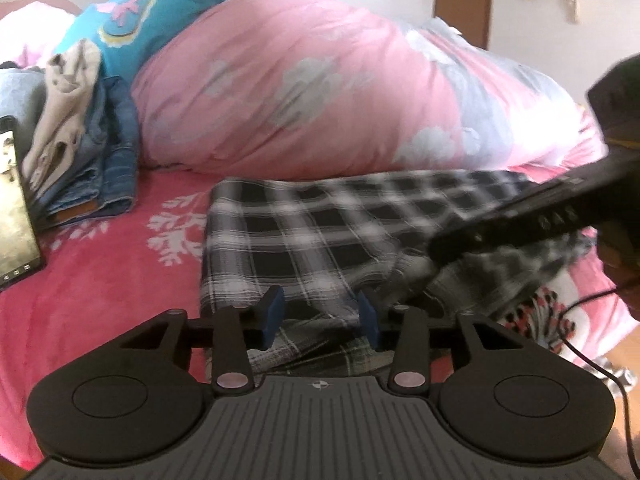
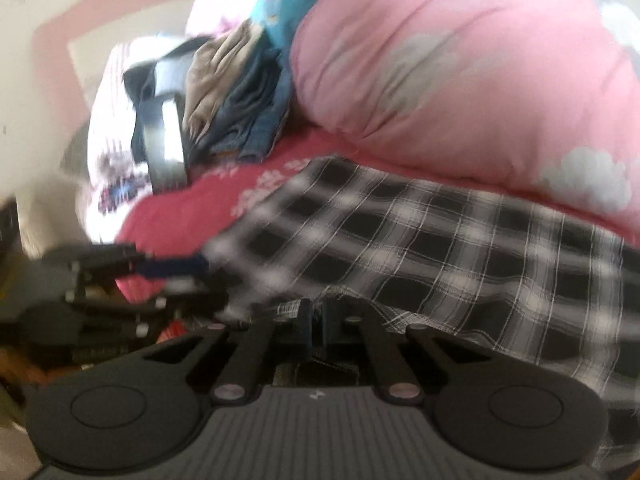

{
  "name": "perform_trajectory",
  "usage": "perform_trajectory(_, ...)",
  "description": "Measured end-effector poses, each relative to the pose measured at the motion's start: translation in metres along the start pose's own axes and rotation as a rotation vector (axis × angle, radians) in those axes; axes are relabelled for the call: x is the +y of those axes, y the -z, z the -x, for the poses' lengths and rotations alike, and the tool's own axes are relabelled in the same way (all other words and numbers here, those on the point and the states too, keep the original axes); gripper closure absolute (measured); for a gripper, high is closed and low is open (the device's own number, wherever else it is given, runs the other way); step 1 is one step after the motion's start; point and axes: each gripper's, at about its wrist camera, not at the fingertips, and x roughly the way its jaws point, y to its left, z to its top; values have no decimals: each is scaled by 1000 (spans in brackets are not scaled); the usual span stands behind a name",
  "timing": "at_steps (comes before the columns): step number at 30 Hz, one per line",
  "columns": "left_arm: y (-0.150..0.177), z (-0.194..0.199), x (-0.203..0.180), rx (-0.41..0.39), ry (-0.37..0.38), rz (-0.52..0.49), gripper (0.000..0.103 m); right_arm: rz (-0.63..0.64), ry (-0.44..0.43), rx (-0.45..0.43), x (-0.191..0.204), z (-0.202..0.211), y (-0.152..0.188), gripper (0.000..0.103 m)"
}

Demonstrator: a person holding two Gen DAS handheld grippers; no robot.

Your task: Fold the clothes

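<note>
Bedroom setting: work surface is a bed with a hot-pink fleece sheet with white floral print [image 1: 100, 280].

Right gripper [image 2: 316, 326]: blue-padded fingers drawn together on the near hem of the black-and-white plaid woven garment [image 2: 440, 248]; cloth sits between the pads. Judged a pinch grip on one edge, taken so the hem can be lifted and carried over.

Left gripper [image 1: 320, 312]: blue pads [image 1: 274, 304] stand partly apart, straddling a bunched fold at the garment's near edge [image 1: 304, 236]. Pads do not appear to press the fabric; not gripping yet, by my reading. Probably lining up on the second hold so both points rise together.

Garment lies mostly flat across the sheet, long side running along the bed, near edge rumpled where the two tools work. Right tool's body crosses the right side of the left wrist view, over the cloth.

Further out: puffy pink duvet with grey cloud print [image 1: 320, 92] heaped just behind the garment; folded blue denim jeans [image 1: 108, 168] with a crumpled beige cloth [image 1: 64, 108] on top, left of the duvet, likely the finished stack. Dark-framed tablet screen [image 1: 12, 208] at far left.
</note>
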Motion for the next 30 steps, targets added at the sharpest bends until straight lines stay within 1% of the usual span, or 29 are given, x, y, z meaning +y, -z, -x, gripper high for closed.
perform_trajectory(2, 1, -3, -2, 12, 5, -29, 58, -43, -13, 2, -7, -5, 0, 99)
perform_trajectory(6, 6, -11, -5, 39, -34, -67, 57, -152, -30, 35, -23, -18, 2, 99)
perform_trajectory(8, 6, -12, -4, 41, -46, -55, 56, -182, -38, 48, -28, -17, 3, 94)
perform_trajectory(9, 6, -12, -3, 40, -48, -45, 56, -179, -41, 41, -29, -14, 2, 91)
perform_trajectory(10, 6, -12, -3, 39, -51, -35, 56, -170, -46, 31, -28, -10, 0, 83)
perform_trajectory(11, 6, -12, -2, 39, -56, -28, 56, -146, -44, 19, -26, -8, -3, 71)
perform_trajectory(13, 6, -12, -1, 39, -69, -20, 56, -74, -28, -10, -19, -5, -9, 57)
perform_trajectory(14, 5, -12, 0, 40, -73, -14, 56, -43, -20, -19, -16, -5, -11, 57)
perform_trajectory(17, 5, -11, 1, 39, -83, -1, 56, 38, -6, 11, -10, -21, -16, 57)
perform_trajectory(18, 5, -10, 2, 39, -91, 1, 56, 47, -1, 26, -10, -26, -15, 57)
perform_trajectory(19, 6, -10, 2, 39, -93, 3, 56, 52, 4, 44, -12, -31, -13, 61)
perform_trajectory(21, 6, -8, 2, 37, -95, 6, 56, 37, 4, 72, -17, -37, -9, 78)
perform_trajectory(22, 6, -7, 3, 36, -96, 5, 56, 18, -1, 74, -19, -38, -7, 94)
perform_trajectory(24, 6, -7, 4, 35, -98, 7, 56, -28, -14, 60, -23, -34, -4, 96)
perform_trajectory(25, 6, -7, 4, 36, -97, 11, 56, -46, -14, 45, -25, -31, -3, 100)
perform_trajectory(27, 7, -7, 5, 37, -96, 15, 56, -87, -14, 27, -29, -28, -2, 101)
perform_trajectory(30, 7, -7, 4, 34, -99, 21, 56, -188, -30, 19, -41, -29, 0, 101)
